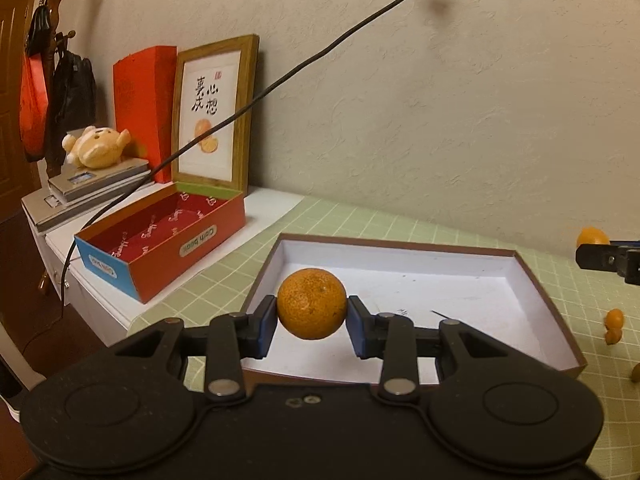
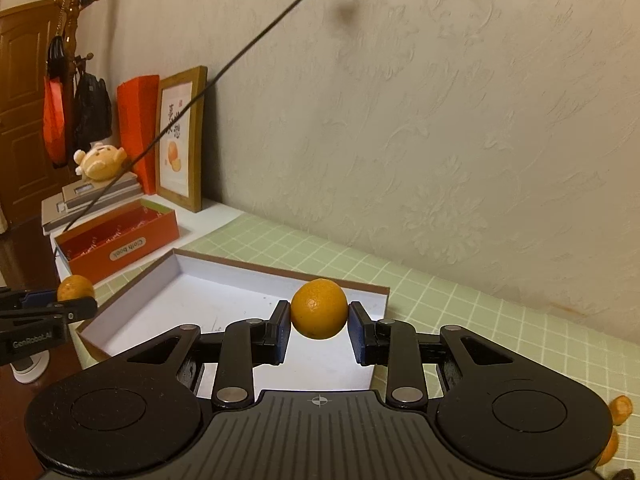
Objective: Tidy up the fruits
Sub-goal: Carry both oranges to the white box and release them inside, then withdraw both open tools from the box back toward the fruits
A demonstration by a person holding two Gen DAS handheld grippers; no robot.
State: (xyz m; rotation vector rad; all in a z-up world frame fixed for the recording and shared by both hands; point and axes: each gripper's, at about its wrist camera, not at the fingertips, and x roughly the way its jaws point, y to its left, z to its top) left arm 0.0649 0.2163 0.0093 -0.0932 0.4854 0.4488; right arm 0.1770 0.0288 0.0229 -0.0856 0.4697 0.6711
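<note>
Left wrist view: left hand-held gripper [image 1: 312,322] squeezes an orange [image 1: 312,303] just above the near edge of the white box [image 1: 460,280]; the right hand-held gripper [image 2: 319,330] grips another orange [image 2: 319,308].

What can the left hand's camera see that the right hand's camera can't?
Only the left camera shows the whole inside of the red box, with its blue end and patterned red lining, and the speckled orange up close in the left gripper.

Only the right camera shows the smooth orange up close in the right gripper, and the brown door.

Both show the empty white tray on the green checked cloth, the framed picture, the toy bear and the black cable.
</note>
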